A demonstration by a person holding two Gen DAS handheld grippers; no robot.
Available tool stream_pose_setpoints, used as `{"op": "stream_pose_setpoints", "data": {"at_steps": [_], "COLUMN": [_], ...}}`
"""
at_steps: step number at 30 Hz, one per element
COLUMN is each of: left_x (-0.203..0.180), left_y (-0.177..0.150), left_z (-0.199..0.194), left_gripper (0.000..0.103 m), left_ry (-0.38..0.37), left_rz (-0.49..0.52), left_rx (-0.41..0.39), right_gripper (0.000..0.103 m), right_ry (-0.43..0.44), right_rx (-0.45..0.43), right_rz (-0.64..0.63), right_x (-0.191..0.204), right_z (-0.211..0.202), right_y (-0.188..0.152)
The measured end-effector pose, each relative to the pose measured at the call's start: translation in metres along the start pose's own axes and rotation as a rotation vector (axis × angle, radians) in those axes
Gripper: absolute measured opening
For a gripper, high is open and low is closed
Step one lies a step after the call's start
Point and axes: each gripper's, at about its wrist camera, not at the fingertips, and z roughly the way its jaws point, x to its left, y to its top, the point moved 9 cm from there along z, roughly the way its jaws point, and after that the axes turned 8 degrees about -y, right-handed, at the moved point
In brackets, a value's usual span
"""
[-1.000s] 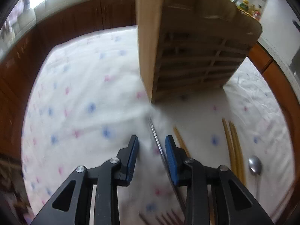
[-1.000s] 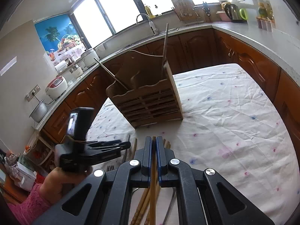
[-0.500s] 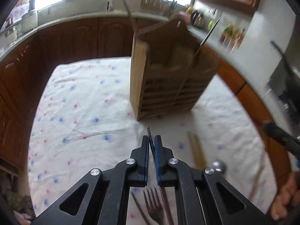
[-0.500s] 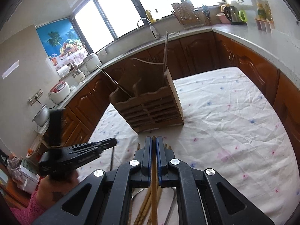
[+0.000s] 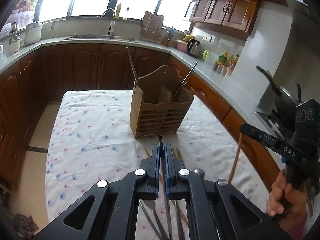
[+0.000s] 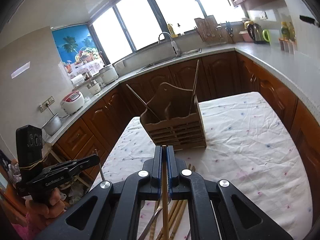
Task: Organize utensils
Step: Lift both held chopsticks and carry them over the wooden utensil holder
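Kitchen with dark wooden cabinets and grey counters; white floral-print tablecloth (image 5: pixel 90 132) over the table. Left gripper (image 5: pixel 162 150), black with blue pads, clamped tight on a thin metal chopstick (image 5: pixel 160 140) whose squared tip pokes just past the fingertips. Straight ahead of it, a slatted wooden utensil holder (image 5: pixel 158 118) stands upright on the cloth, two thin sticks leaning out of its compartments. Below and behind the pads, loose on the cloth: a metal fork (image 5: pixel 151 206), a spoon bowl (image 5: pixel 198 172), bamboo chopsticks. Right gripper (image 6: pixel 164 152) pinched shut on a slim bamboo chopstick (image 6: pixel 165 200), tip level with the fingertips, holder just ahead; more bamboo chopsticks (image 6: pixel 176 216) lie beneath it.
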Motion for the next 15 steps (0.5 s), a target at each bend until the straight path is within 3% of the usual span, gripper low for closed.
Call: {"op": "stream_pose_setpoints", "data": {"at_steps": [15], "left_x": [-0.006], "left_y": [0.011], "left_z": [-0.042], "left_gripper": [0.002], "left_ry": [-0.014], "left_rz": [0.018], "left_rx": [-0.089], "right_gripper": [0.004], "right_ry": [-0.007], "right_rx": [-0.072], "right_rz": [-0.020], "right_x": [0.005], "right_z": [-0.021], "right_y": [0.021]}}
